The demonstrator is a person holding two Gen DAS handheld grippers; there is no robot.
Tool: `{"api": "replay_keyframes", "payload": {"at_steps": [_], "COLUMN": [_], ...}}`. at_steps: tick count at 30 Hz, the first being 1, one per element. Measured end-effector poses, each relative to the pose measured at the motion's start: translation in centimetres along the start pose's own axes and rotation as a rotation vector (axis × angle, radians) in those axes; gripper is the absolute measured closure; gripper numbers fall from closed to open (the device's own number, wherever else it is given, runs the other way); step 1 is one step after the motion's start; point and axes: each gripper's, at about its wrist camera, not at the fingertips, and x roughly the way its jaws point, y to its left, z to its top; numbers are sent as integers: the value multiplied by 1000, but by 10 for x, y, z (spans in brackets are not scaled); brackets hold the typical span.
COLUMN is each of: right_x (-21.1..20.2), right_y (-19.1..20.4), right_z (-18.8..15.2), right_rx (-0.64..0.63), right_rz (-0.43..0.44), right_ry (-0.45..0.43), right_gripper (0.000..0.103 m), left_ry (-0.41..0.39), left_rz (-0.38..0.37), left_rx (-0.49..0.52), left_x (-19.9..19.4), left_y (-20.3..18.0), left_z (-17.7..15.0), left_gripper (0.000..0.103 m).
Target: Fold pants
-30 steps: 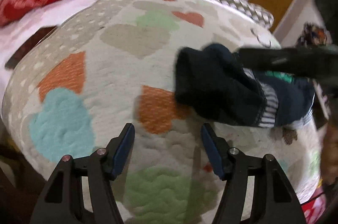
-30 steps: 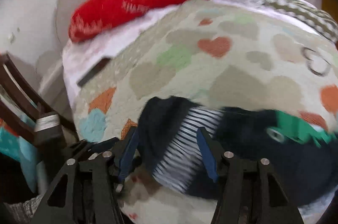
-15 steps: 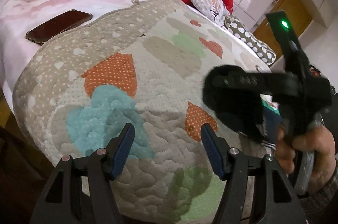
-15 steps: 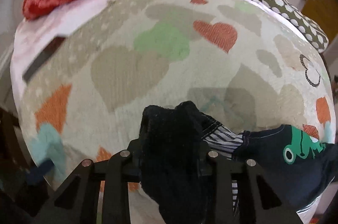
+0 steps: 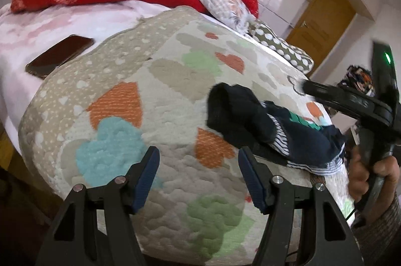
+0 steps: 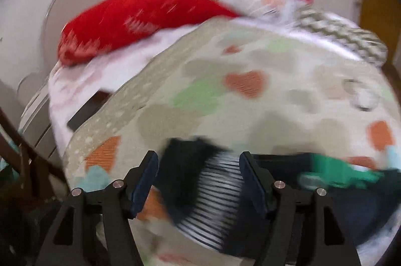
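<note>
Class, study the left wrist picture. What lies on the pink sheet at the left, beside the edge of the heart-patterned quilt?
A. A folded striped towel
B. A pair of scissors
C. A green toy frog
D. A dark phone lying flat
D. A dark phone lies flat on the pink sheet, just off the dotted border of the heart-patterned quilt; none of the other things are there.

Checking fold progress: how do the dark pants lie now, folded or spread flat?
Folded, roughly: the dark pants lie bunched and doubled over on the quilt, striped lining showing.
</note>
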Motion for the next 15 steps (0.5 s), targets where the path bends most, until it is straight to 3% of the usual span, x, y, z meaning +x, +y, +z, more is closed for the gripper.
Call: {"api": "replay_keyframes", "payload": {"at_steps": [2, 5, 7, 10, 13, 14, 15], "right_x": [-27, -60, -80, -98, -90, -82, -75], "right_y": [-48, -143, -205, -264, -289, -295, -299], "right_z": [-9, -28, -45, -68, -80, -83, -82], "right_rx": [44, 167, 298, 462, 517, 534, 555], "right_rz": [-118, -367, -442, -430, -407, -376, -343], "right_ry": [-42, -57, -46, -54, -43, -31, -23], "right_gripper": [31, 31, 31, 31, 31, 42, 91], "left_ry": [13, 23, 21, 40, 62, 64, 63], "left_rz": [-7, 0, 7, 9, 27, 37, 49], "left_rx": [6, 37, 69, 115, 153, 163, 175], "left_x": [2, 4, 4, 9, 12, 11, 10], "left_y": [-8, -27, -41, -65, -85, -90, -95], "left_z": [0, -1, -1, -3, -6, -7, -8], "left_gripper": [39, 39, 39, 39, 39, 39, 39]}}
